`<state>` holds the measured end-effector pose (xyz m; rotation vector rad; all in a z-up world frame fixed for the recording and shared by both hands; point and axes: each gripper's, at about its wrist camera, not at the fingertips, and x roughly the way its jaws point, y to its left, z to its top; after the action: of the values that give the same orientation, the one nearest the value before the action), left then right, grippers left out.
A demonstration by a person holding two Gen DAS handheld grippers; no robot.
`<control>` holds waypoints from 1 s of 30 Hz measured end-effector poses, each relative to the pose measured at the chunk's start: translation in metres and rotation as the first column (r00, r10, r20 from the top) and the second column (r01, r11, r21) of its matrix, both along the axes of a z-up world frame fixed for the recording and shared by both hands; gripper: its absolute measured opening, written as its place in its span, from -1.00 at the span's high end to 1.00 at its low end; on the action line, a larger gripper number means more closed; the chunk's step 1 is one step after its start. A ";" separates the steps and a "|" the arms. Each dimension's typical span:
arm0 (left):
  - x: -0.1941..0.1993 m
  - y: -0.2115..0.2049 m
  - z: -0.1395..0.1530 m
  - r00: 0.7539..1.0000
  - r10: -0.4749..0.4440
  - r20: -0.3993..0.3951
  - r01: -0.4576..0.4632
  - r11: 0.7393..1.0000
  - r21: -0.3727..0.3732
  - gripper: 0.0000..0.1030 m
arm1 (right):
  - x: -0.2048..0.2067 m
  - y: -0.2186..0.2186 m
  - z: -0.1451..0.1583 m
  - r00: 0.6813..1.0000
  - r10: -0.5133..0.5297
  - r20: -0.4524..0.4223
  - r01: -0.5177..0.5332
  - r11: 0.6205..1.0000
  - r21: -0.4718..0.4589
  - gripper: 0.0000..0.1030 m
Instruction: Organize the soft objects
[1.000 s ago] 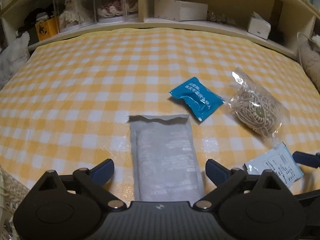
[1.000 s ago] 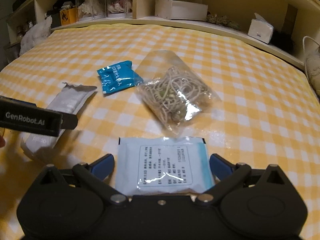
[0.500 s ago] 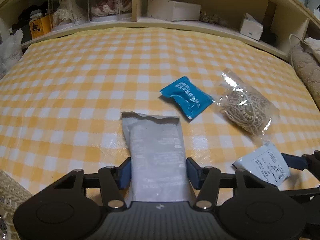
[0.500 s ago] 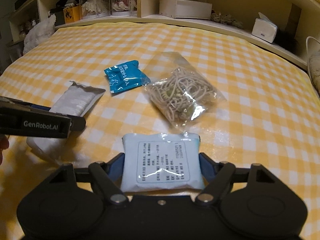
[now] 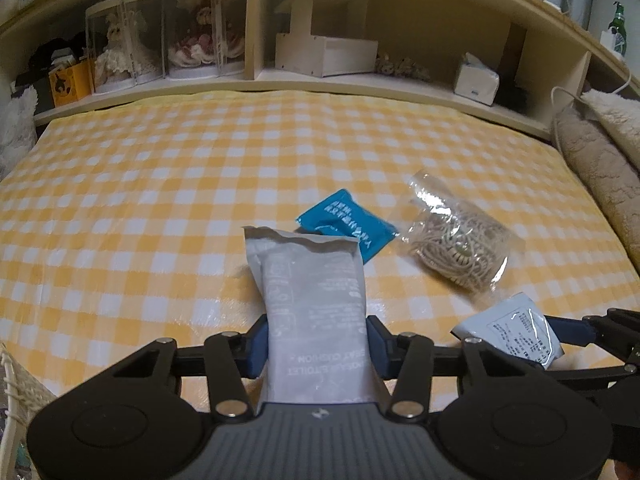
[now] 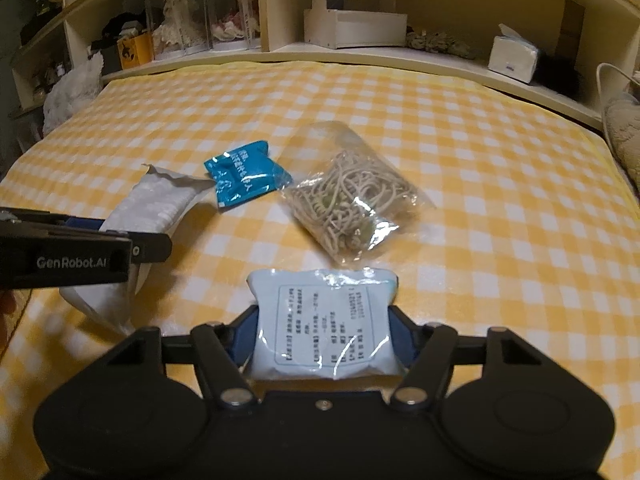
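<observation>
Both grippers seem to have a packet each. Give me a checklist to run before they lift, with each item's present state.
1. Left gripper shut on the grey pouch: ok.
2. Right gripper shut on the white labelled packet: ok.
3. Grey pouch free of the blue packet: cannot tell; their edges overlap in the left wrist view.
4. White labelled packet apart from the clear bag of cord: ok, narrowly.
5. Grippers apart from each other: ok.
6. Destination for the packets: cannot tell, none in view.

Black left claw (image 5: 316, 344), blue finger pads (image 5: 256, 344), silver pivot screws, white GenRobot.AI lettering, matching right claw (image 6: 322, 338)
</observation>
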<state>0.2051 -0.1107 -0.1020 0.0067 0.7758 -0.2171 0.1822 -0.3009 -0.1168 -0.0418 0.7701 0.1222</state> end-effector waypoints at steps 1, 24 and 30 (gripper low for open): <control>-0.001 0.000 0.001 1.000 -0.002 0.003 0.002 1.000 -0.003 0.03 | -0.001 -0.001 0.001 1.000 -0.005 0.003 0.005 1.000 0.003 -0.30; -0.046 0.012 0.061 0.995 -0.030 0.093 0.038 0.996 -0.084 0.03 | -0.042 -0.011 0.061 0.986 -0.143 0.085 0.134 0.986 0.100 -0.25; -0.062 0.020 0.080 0.994 -0.074 0.086 0.083 0.991 -0.107 0.03 | -0.059 -0.005 0.075 0.983 -0.159 0.088 0.151 0.984 0.094 -0.25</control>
<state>0.1433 -0.0911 -0.0217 -0.0582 0.6818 -0.3325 0.1229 -0.3057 -0.0422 0.0945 0.6697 0.0054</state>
